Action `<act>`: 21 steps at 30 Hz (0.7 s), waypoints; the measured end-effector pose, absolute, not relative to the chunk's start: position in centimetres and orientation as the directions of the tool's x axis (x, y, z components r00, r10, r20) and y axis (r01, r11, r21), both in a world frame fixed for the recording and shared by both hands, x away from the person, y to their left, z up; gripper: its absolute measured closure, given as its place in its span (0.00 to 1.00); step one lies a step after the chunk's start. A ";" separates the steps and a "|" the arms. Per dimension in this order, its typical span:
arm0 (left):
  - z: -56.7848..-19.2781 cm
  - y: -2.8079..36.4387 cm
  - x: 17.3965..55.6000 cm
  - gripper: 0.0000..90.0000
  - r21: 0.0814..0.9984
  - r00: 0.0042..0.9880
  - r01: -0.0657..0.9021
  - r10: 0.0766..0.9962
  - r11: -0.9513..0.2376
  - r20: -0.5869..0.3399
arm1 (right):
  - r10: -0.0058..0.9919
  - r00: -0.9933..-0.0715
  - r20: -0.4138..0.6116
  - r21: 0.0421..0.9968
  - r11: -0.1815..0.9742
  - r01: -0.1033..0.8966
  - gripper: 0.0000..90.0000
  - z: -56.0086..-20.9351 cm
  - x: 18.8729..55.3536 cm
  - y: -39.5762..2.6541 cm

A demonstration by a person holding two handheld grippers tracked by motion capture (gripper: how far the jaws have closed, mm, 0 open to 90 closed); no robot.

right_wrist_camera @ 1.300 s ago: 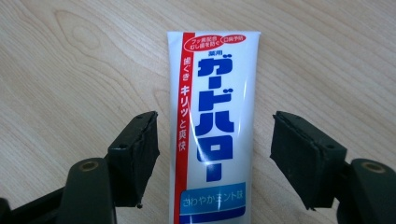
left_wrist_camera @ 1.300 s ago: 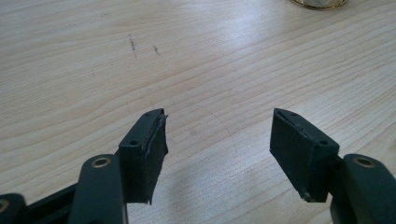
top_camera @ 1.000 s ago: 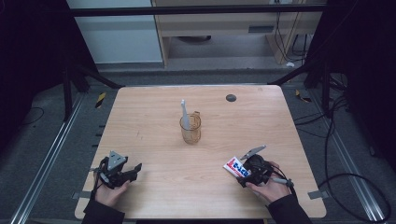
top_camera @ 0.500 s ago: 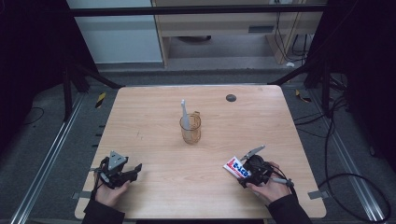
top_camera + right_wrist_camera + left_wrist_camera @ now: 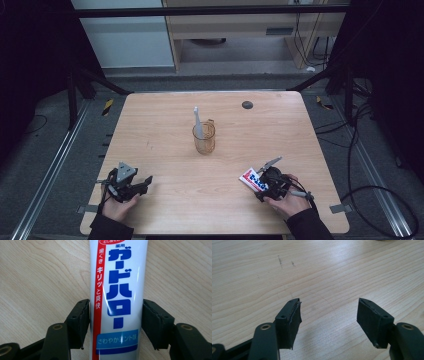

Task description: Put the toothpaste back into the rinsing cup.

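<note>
White plastic with bold blue lettering and a red stripe, the toothpaste tube [image 5: 117, 297] lies flat on the wooden table [image 5: 165, 145] at its 4 o'clock corner. Right gripper [image 5: 116, 322] jaws have just been closing and now touch both tube sides. Left gripper [image 5: 329, 320] gapes wide, empty, unmoved at 8 o'clock.
</note>
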State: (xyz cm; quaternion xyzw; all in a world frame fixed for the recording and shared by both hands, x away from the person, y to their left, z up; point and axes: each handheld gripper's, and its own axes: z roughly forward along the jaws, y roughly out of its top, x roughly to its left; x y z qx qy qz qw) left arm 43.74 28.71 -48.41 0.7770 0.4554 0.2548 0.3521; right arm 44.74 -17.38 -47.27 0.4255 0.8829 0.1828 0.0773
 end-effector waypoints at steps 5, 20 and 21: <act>-48.5 28.7 43.8 0.39 0.778 0.455 0.530 0.887 -0.338 0.075 | 0.782 -0.623 0.022 0.381 0.569 0.729 0.49 -47.3 44.8 -17.4; -48.5 28.6 43.8 0.39 0.776 0.459 0.530 0.885 -0.342 0.077 | 0.800 -0.598 0.043 0.343 0.550 0.761 0.62 -46.8 45.2 -17.2; -48.5 28.6 43.8 0.39 0.777 0.457 0.530 0.886 -0.340 0.076 | 0.801 -0.597 0.048 0.345 0.548 0.762 0.64 -46.8 45.2 -17.3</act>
